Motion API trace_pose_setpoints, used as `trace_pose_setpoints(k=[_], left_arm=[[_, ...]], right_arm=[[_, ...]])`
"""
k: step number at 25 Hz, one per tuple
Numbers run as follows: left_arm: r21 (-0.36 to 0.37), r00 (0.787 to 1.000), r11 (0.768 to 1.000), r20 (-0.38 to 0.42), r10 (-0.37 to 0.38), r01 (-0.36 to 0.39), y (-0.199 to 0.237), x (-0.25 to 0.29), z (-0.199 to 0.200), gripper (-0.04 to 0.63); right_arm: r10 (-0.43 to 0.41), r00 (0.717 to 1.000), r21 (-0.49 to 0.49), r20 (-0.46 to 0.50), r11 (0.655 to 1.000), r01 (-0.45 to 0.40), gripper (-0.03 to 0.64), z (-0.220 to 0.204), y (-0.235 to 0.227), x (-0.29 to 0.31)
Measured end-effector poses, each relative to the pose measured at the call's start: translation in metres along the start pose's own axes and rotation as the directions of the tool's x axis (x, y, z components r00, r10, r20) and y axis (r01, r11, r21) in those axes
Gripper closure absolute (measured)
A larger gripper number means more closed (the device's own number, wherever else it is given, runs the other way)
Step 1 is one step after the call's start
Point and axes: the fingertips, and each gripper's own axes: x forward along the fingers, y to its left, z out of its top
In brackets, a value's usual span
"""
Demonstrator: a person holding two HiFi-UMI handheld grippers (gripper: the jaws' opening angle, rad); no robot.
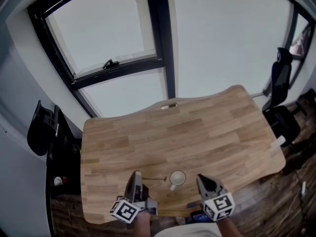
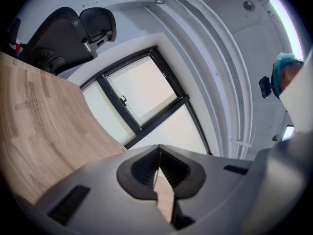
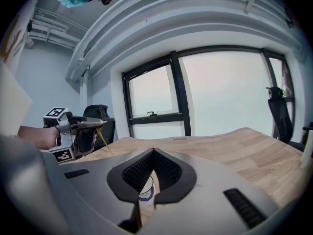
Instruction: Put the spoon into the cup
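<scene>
An office: wooden desk, office chairs, windows.

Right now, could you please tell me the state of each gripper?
Left gripper: closed on the spoon.
Right gripper: closed, holding nothing; the cup stands just beyond it.

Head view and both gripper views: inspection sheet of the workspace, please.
Surface: wooden table.
Job's things: white cup upright near the front edge; spoon held beside it, not yet in.
Clutter: nothing seen.
Grippers: left gripper fingers shut on the spoon; right gripper shut, empty, apart from the cup.
Cables: nothing seen.
Surroundings: window behind the table; office chair at the right.
</scene>
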Motion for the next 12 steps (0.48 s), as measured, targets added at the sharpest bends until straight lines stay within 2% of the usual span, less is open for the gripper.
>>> trace_pose_setpoints(k=[12], left_arm=[[-0.014, 1.0, 0.999, -0.006, 0.03, -0.03, 0.012, 0.005, -0.004, 0.597]], right_arm=[[0.007, 0.999, 0.016, -0.034, 1.0, -0.007, 0.62, -0.009, -0.007, 0.012]])
